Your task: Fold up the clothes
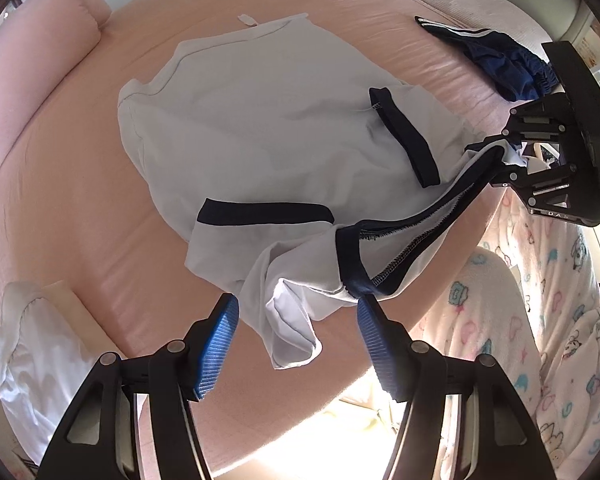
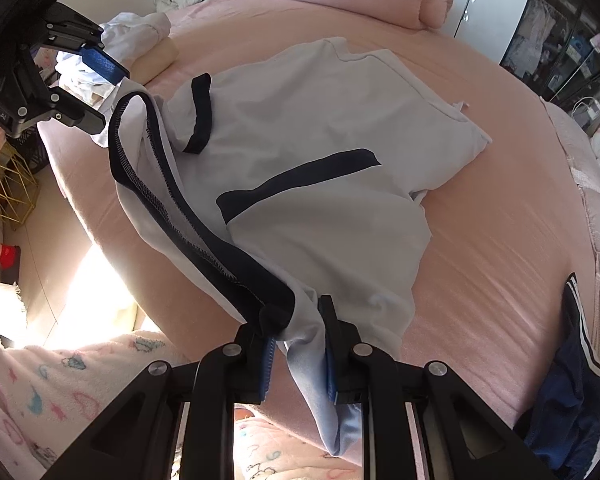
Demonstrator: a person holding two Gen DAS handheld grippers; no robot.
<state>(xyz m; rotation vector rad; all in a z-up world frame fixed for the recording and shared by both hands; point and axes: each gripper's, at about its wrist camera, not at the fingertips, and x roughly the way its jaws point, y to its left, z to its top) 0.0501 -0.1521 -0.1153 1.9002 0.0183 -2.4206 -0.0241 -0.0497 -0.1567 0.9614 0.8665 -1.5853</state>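
While shirt [image 1: 268, 120] overhangs bed [image 1: 60, 184] edge | right tool [image 2: 298, 344] clenches hem | left tool [image 1: 298, 320] released.

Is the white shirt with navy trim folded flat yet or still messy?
Still messy. The white shirt with navy trim lies bunched on the pink bed, sleeves crooked, its navy hem lifted off the bed.

White navy-trimmed shirt [image 1: 260, 120] on pink bed [image 1: 80, 200]

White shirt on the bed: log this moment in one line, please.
stage: folding under way | white shirt: on pink bed, navy-trimmed edge lifted | right gripper: shut on shirt | left gripper: open, holding nothing
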